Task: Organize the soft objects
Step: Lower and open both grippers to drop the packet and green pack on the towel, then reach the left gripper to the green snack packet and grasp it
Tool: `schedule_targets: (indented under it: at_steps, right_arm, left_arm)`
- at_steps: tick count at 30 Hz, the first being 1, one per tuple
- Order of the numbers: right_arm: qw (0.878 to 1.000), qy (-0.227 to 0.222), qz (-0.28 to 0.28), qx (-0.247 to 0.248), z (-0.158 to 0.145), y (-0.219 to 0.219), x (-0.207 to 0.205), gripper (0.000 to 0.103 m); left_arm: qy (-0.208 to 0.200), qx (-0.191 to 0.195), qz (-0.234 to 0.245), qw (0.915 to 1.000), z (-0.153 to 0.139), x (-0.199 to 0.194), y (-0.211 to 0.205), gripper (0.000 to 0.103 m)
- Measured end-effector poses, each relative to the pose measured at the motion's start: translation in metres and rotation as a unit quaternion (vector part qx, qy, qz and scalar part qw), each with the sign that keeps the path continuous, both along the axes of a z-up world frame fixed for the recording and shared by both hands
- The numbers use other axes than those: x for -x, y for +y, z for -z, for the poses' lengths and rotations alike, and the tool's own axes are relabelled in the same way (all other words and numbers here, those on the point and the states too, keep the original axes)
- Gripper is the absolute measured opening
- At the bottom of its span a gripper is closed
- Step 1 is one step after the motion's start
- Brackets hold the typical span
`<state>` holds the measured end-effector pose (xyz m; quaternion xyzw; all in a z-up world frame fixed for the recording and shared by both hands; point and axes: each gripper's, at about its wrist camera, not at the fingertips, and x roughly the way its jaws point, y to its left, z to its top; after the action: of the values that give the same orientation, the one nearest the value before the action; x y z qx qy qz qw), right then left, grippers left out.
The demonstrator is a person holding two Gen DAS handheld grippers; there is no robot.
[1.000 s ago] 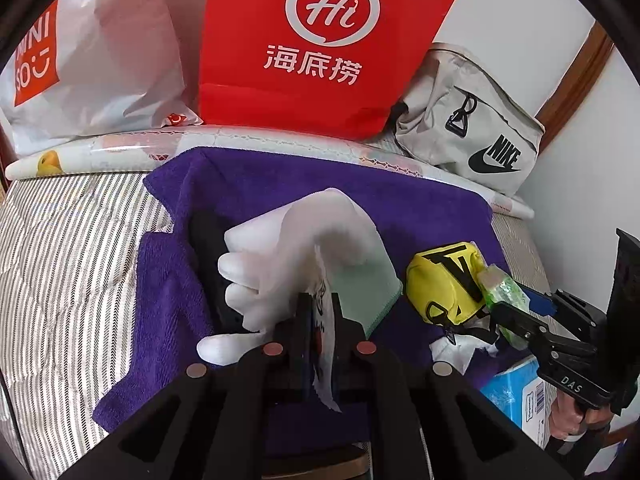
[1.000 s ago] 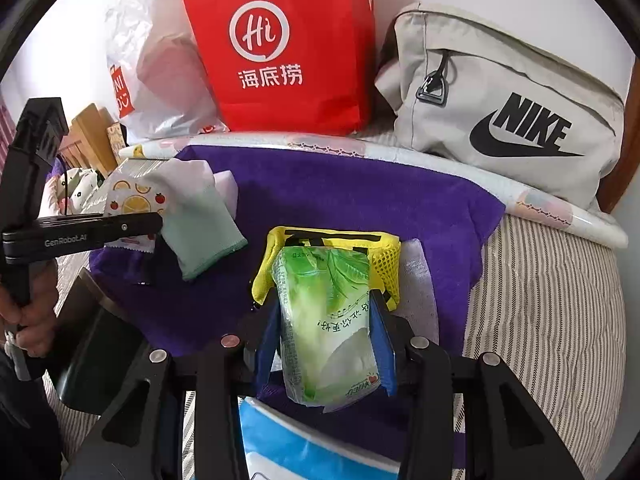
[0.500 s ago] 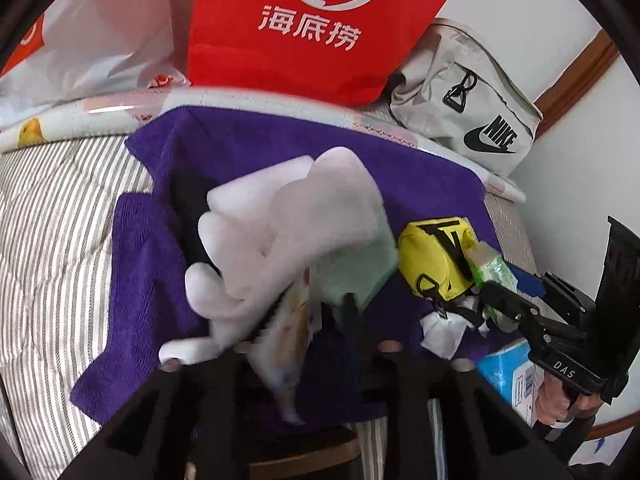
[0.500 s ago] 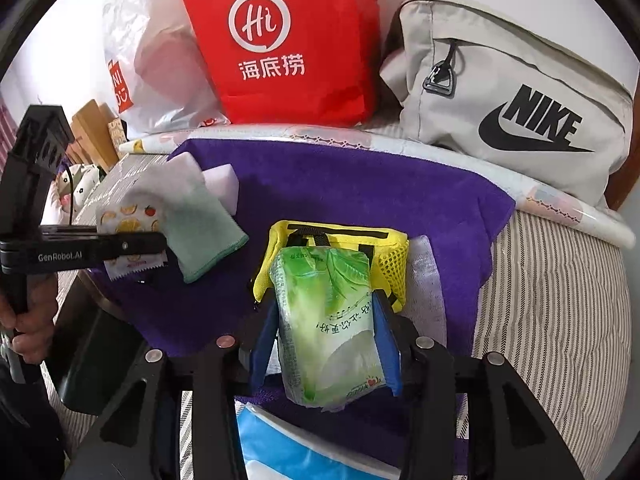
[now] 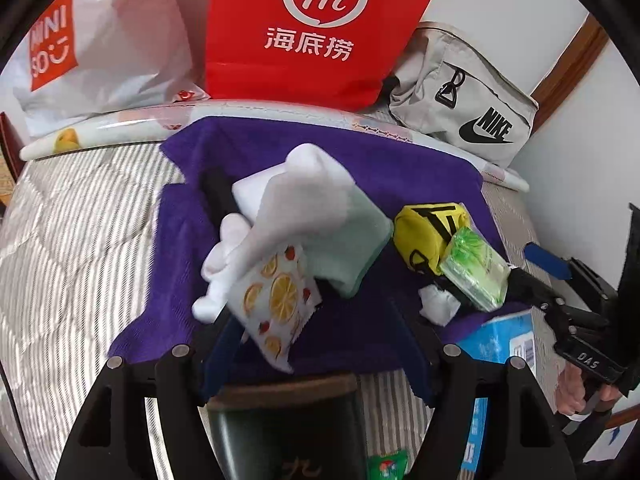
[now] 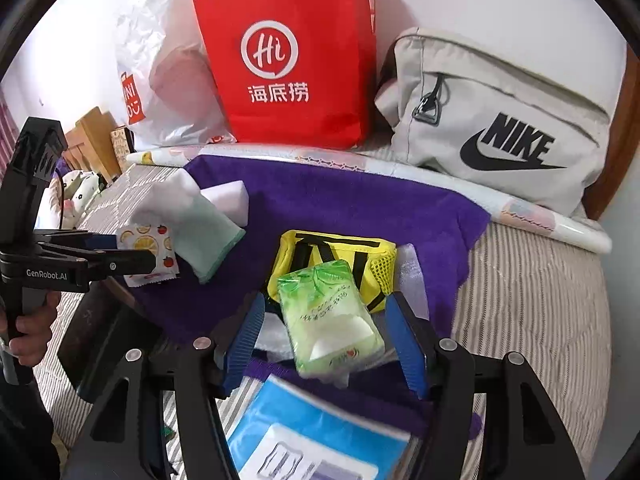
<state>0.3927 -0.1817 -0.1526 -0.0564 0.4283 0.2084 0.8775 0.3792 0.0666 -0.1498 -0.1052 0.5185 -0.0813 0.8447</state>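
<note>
In the left wrist view my left gripper [image 5: 310, 312] is opening, its jaws wide apart. A fruit-printed packet [image 5: 276, 296] lies loose between them, leaning on a white foam piece [image 5: 256, 196] and a pale green cloth [image 5: 352, 248]; neither pad presses it. In the right wrist view my right gripper [image 6: 326, 300] is also opening. A green tissue pack [image 6: 332, 320] sits between its blue pads [image 6: 244, 332] with a gap on each side, resting against a yellow pouch [image 6: 332, 248]. All of it lies on a purple towel [image 6: 360, 208].
A red paper bag [image 5: 312, 28], a white shopping bag [image 5: 100, 40] and a grey sports bag [image 6: 500, 128] line the wall behind a rolled mat [image 5: 120, 128]. A blue box [image 6: 312, 432] and a dark container [image 5: 288, 428] sit near the front edge. The bedcover [image 5: 80, 240] is striped.
My left gripper went from shut on the fruit packet to wide apart, and the packet now lies free. My right pads have drawn away from the green tissue pack.
</note>
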Motion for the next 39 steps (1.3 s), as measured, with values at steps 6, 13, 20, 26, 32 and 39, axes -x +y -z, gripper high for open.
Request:
schedule_targets:
  at_steps: [6, 13, 20, 26, 32, 39]
  right_arm:
    - [1.000, -0.014, 0.020, 0.000, -0.019, -0.005, 0.034, 0.064]
    - [0.999, -0.014, 0.026, -0.022, -0.034, -0.013, 0.082, 0.064]
    - [0.999, -0.019, 0.022, -0.042, -0.048, -0.019, 0.131, 0.064]
    - [0.998, -0.028, 0.017, -0.054, -0.054, -0.026, 0.173, 0.064]
    - [0.998, -0.024, 0.011, -0.063, -0.048, -0.029, 0.205, 0.064]
    - [0.998, -0.005, 0.017, -0.060, -0.024, -0.040, 0.233, 0.064]
  left_arm:
    - [-0.010, 0.010, -0.006, 0.9999, -0.013, 0.027, 0.003, 0.070]
    - [-0.029, -0.001, -0.011, 0.9995, -0.034, 0.068, -0.003, 0.070]
    - [-0.045, -0.005, -0.009, 0.9989, -0.048, 0.114, -0.010, 0.070]
    - [-0.049, -0.003, -0.007, 0.9988, -0.043, 0.155, -0.014, 0.070]
    - [-0.036, -0.006, 0.008, 0.9993, -0.020, 0.182, -0.029, 0.070]
    - [-0.010, -0.026, 0.031, 0.9991, 0.031, 0.191, -0.054, 0.070]
